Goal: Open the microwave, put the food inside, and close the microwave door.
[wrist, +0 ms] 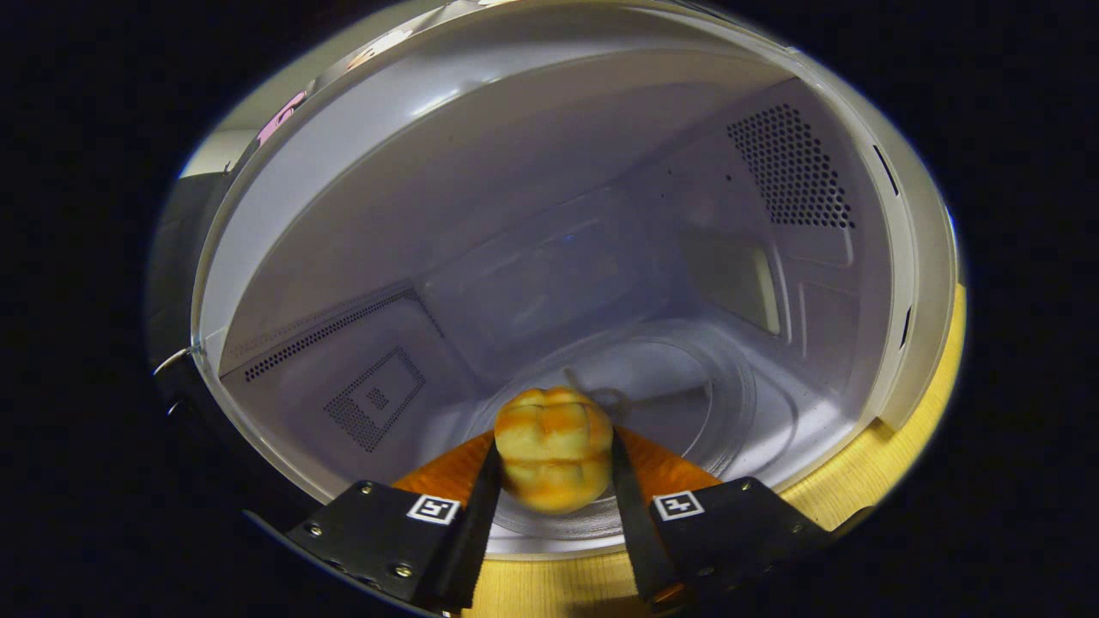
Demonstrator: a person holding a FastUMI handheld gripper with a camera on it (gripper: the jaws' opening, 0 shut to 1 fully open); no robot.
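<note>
A hand-held gripper [554, 481] carries a golden bread roll [554, 459] through the open mouth of a microwave [481, 146], its two fingers pressed against the roll's left and right sides and closed to about the roll's width. The roll hangs over the near edge of the glass turntable [730, 403], the perforated vents and back wall of the oven lying well beyond it. A wooden tabletop [867, 472] shows just below the microwave's front lip. The risks from here: a soft roll may squash or slip if the grip shifts, and letting go this near the front could leave it rolling toward the opening, fouling the door when it closes.
</note>
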